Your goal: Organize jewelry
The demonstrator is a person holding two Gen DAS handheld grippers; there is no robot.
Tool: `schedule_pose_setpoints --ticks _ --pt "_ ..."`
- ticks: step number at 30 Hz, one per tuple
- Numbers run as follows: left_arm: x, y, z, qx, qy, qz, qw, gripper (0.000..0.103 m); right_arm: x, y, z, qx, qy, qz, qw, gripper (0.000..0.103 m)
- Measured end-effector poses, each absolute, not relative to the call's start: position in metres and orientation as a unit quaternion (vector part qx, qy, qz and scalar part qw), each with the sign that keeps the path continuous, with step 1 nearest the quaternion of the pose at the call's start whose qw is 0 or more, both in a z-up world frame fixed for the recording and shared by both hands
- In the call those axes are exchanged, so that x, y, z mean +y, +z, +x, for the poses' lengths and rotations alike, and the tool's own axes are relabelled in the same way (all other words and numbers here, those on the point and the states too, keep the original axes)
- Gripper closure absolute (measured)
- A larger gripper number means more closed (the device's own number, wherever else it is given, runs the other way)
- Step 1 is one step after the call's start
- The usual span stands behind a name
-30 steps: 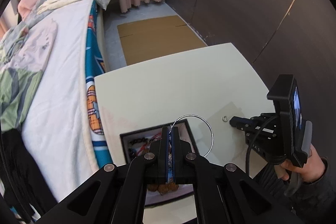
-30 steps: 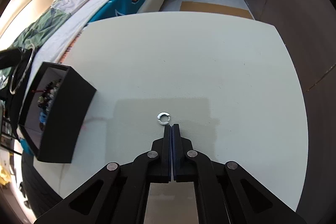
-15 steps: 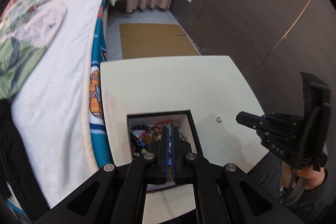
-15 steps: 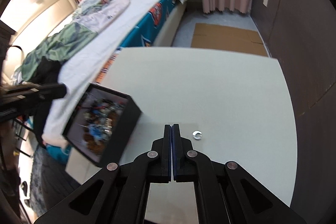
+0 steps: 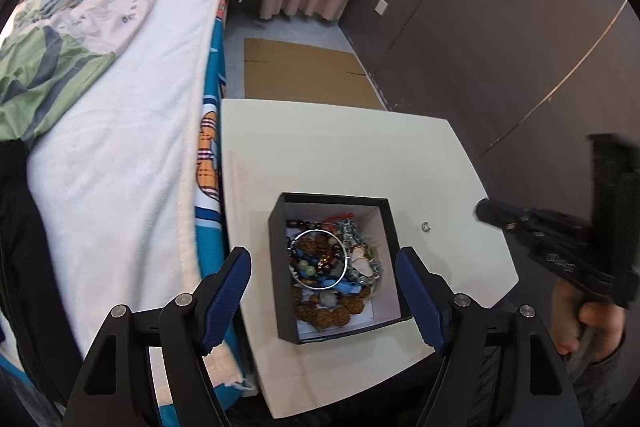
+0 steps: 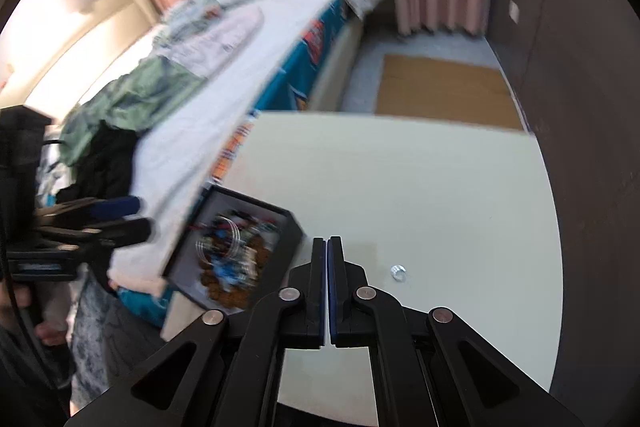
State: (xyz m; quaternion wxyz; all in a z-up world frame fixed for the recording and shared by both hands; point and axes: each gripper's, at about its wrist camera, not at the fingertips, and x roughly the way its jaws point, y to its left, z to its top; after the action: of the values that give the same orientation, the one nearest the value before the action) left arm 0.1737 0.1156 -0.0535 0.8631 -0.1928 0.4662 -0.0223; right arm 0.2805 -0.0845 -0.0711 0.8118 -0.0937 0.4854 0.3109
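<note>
A black jewelry box (image 5: 394, 227) with a white inside sits on the cream table (image 5: 320, 147) near its left edge. It holds several bead bracelets and chains. A thin silver bangle (image 5: 319, 259) lies on top of them. My left gripper (image 5: 324, 259) is open and empty, high above the box. A small silver ring (image 5: 425, 226) lies on the table right of the box; it also shows in the right wrist view (image 6: 398, 271). My right gripper (image 6: 327, 247) is shut and empty, raised above the table between the box (image 6: 280, 255) and the ring.
A bed (image 5: 120, 115) with white bedding and clothes runs along the table's left side. A flat cardboard sheet (image 5: 304, 71) lies on the floor beyond the table. A dark wall (image 5: 500, 27) stands to the right.
My left gripper opened and the silver bangle it held now lies in the box. Both grippers rose away from the table. The right gripper stayed shut.
</note>
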Motion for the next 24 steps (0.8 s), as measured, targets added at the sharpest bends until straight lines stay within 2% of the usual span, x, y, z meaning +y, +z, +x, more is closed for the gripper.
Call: schedule_pose_setpoints --ticks 3,7,15,17,19,24 --pt "0.120 -0.052 0.168 0.465 -0.016 -0.188 0.865 0.028 -0.090 -0.099 0.294 0.506 0.279 -0.107 0.809 0.070" --pt "0.128 -0.055 0.163 0.465 -0.006 -0.193 0.864 0.027 -0.098 -0.131 0.306 0.537 0.255 -0.113 0.796 0.069" --pt "0.136 -0.059 0.157 0.465 0.004 -0.204 0.861 0.028 -0.090 -0.165 0.313 0.541 0.240 -0.155 0.791 0.069" --pt "0.137 -0.060 0.156 0.465 0.006 -0.204 0.861 0.027 -0.088 -0.168 0.310 0.528 0.242 -0.166 0.797 0.075" --pt "0.138 -0.061 0.157 0.466 0.009 -0.205 0.861 0.028 -0.085 -0.168 0.308 0.527 0.255 -0.174 0.792 0.101" --pt "0.136 -0.061 0.157 0.463 0.003 -0.208 0.861 0.027 -0.085 -0.155 0.303 0.523 0.271 -0.163 0.791 0.101"
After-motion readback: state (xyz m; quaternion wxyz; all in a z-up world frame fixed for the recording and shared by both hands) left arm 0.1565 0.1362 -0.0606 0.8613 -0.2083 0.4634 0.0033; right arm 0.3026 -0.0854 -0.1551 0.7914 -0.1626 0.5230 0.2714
